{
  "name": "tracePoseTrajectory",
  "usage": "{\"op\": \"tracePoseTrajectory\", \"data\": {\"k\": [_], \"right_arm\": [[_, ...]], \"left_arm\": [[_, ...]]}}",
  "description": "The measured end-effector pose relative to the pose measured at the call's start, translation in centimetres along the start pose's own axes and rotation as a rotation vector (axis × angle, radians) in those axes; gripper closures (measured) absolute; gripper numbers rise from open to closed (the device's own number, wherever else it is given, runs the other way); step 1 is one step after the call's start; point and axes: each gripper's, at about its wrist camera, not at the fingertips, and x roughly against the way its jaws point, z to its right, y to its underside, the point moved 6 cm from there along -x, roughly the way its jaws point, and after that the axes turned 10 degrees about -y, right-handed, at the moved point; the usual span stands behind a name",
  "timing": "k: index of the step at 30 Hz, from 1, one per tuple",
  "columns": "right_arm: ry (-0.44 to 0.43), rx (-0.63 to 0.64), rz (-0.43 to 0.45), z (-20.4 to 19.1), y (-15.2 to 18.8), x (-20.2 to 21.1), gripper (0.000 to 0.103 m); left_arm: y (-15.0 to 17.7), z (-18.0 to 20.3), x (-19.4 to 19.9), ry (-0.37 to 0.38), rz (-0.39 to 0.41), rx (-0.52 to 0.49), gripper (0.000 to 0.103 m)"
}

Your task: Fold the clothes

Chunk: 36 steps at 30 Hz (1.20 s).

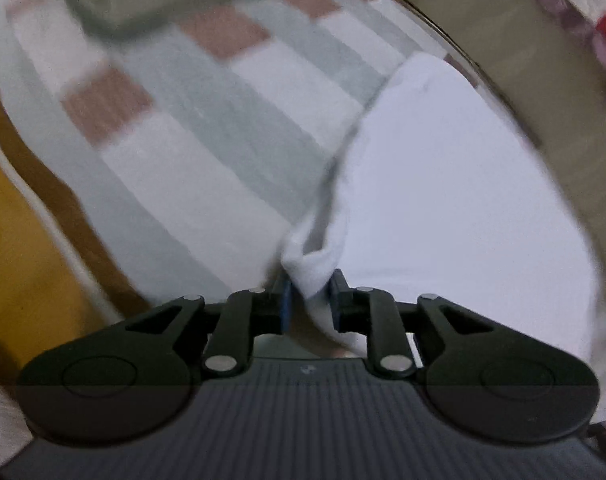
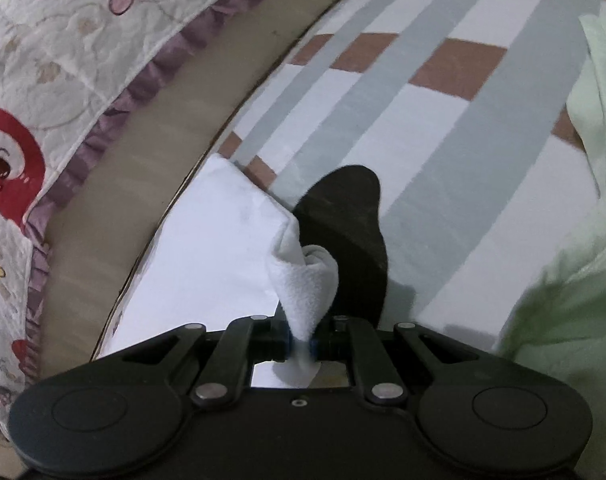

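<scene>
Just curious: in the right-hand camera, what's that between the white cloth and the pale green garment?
Right wrist view: checked bedsheet fills that stretch, with a dark object beside the white cloth, left of the green garment.

The left gripper [image 1: 309,300] is seen from behind along its two black fingers, whose blue pads [image 1: 287,300] are drawn close together, with a bunched edge of white cloth [image 1: 443,184] pinched between them. The linkage arms are folded inward on both sides of the body. The right gripper [image 2: 303,340] is likewise closed, its pads pressed nearly together on a twisted corner of the same cloth, which is pulled up out of the jaws into a small peak. Beyond the right gripper's fingers a dark rounded shape, blurred, is seen; it cannot be told what it is
</scene>
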Motion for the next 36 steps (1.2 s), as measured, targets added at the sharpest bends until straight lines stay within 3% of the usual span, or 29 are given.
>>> {"op": "tracePoseTrajectory", "data": {"k": [1,2,6,8,11,15,19,23,25,29,32,33,34,36], "right_arm": [[-0.001,0.006,0.000,-0.1,0.0,0.0,0.093],[-0.003,0.013,0.000,-0.2,-0.1,0.0,0.093],[-0.001,0.012,0.002,-0.2,0.0,-0.2,0.093],[-0.002,0.010,0.004,-0.2,0.0,-0.2,0.093],[-0.015,0.010,0.010,-0.3,0.0,-0.1,0.092],[-0.042,0.013,0.017,-0.6,-0.2,0.2,0.092],[-0.067,0.083,0.020,-1.9,-0.5,0.7,0.093],[-0.057,0.196,0.021,-3.5,-0.5,0.6,0.092],[-0.045,0.253,0.022,-4.4,-0.5,0.4,0.092],[0.072,0.646,0.012,-9.3,1.3,-0.1,0.092],[0.005,0.789,-0.017,-14.2,3.8,-0.7,0.092],[-0.023,0.829,-0.028,-15.8,4.7,-0.9,0.092],[-0.052,0.869,-0.038,-17.5,5.6,-1.0,0.092],[-0.110,0.950,-0.060,-20.8,7.4,-1.4,0.092]], "left_arm": [[-0.1,0.1,1.0,-0.064,0.053,-0.044,0.080],[-0.3,0.3,2.0,-0.067,0.101,-0.060,0.080],[-0.8,1.7,6.1,0.070,0.275,-0.072,0.079],[-0.1,3.6,7.5,0.161,0.317,-0.131,0.075],[1.9,7.8,7.5,0.305,0.285,-0.254,0.074],[5.0,12.2,4.6,0.416,0.143,-0.364,0.074],[6.8,13.0,0.6,0.418,-0.060,-0.343,0.074],[7.0,13.1,0.5,0.417,-0.072,-0.379,0.074],[6.5,12.9,0.3,0.415,-0.118,-0.365,0.074],[5.4,12.3,-0.2,0.413,-0.234,-0.315,0.074],[4.2,11.7,-0.3,0.397,-0.324,-0.292,0.076],[3.2,11.1,0.0,0.378,-0.329,-0.293,0.078],[1.7,10.2,0.5,0.371,-0.281,-0.271,0.078],[-1.6,6.9,1.7,0.373,-0.093,-0.166,0.078]]}}
